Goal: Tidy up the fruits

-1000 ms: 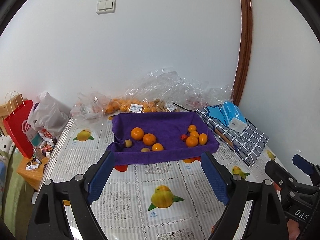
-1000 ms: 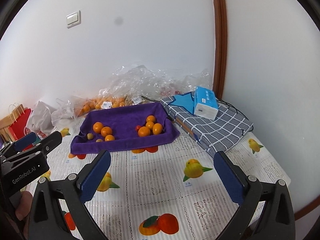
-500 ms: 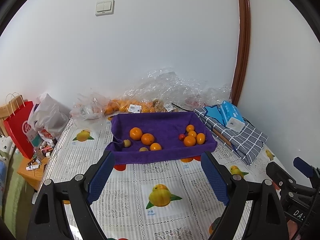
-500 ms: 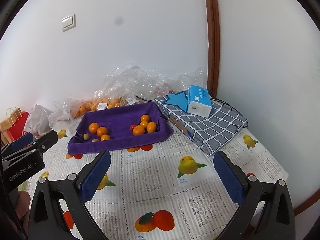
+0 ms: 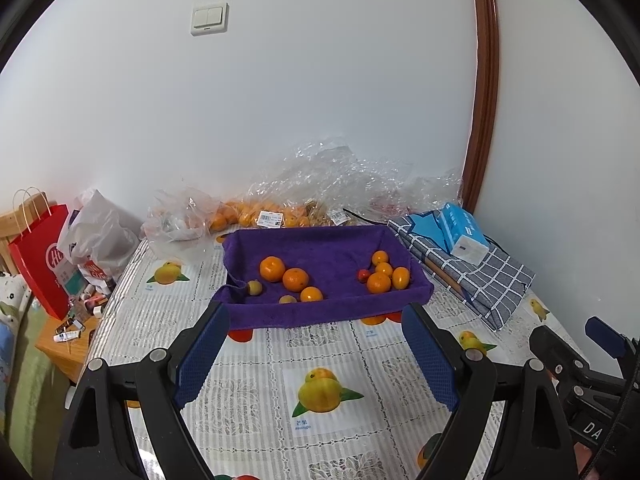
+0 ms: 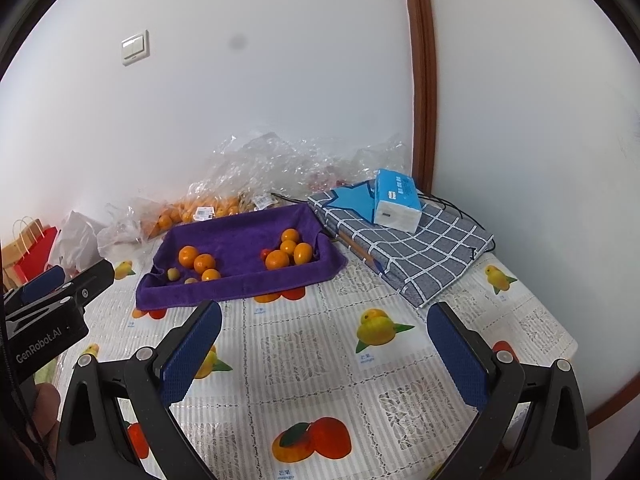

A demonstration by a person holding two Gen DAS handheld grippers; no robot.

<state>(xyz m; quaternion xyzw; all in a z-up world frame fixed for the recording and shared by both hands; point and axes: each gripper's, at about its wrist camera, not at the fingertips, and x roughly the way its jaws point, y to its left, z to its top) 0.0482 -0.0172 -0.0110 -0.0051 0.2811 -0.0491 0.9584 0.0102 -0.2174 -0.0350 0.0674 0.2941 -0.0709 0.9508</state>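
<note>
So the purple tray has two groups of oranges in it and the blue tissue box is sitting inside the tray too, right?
Not quite. The blue tissue box isn't inside the purple tray; it sits on the checked grey cloth to the tray's right, as the right wrist view shows. The two groups of oranges are in the tray.

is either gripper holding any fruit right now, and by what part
Nothing is held. The left gripper and right gripper are both open and empty, short of the purple cloth-lined tray of oranges.
</note>
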